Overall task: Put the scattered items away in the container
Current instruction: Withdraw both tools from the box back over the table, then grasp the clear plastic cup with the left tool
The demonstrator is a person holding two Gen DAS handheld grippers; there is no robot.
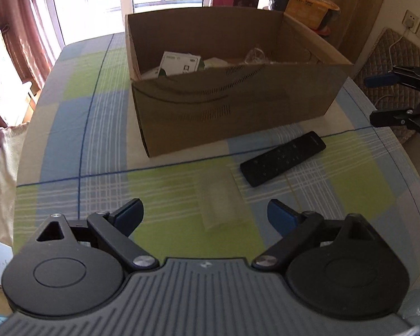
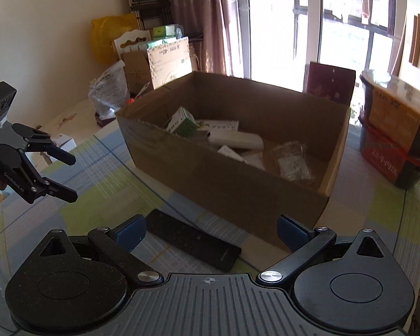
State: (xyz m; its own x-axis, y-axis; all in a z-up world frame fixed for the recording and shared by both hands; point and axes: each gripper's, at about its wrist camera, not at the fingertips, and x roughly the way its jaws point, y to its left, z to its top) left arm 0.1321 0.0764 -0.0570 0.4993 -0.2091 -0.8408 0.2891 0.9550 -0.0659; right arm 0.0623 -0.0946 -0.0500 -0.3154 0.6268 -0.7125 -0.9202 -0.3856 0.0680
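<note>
A brown cardboard box (image 1: 224, 106) stands open on the checked tablecloth, holding several small packets and boxes. In front of it lies a black remote control (image 1: 282, 158), and a clear plastic packet (image 1: 222, 203) lies flat beside the remote. My left gripper (image 1: 205, 212) is open just short of the clear packet, nothing between its fingers. In the right wrist view the box (image 2: 238, 184) sits ahead and the remote (image 2: 193, 239) lies between the open fingers of my right gripper (image 2: 211, 231), a little beyond them. The left gripper (image 2: 67, 175) shows at the left edge.
The round table (image 1: 70, 145) carries a green, blue and white cloth. Behind the box stand a dark red bag (image 2: 330, 84) and stacked tubs (image 2: 394, 137). Cartons and bags (image 2: 154, 61) crowd the floor by the wall. A padded chair back (image 1: 392, 56) sits at the right.
</note>
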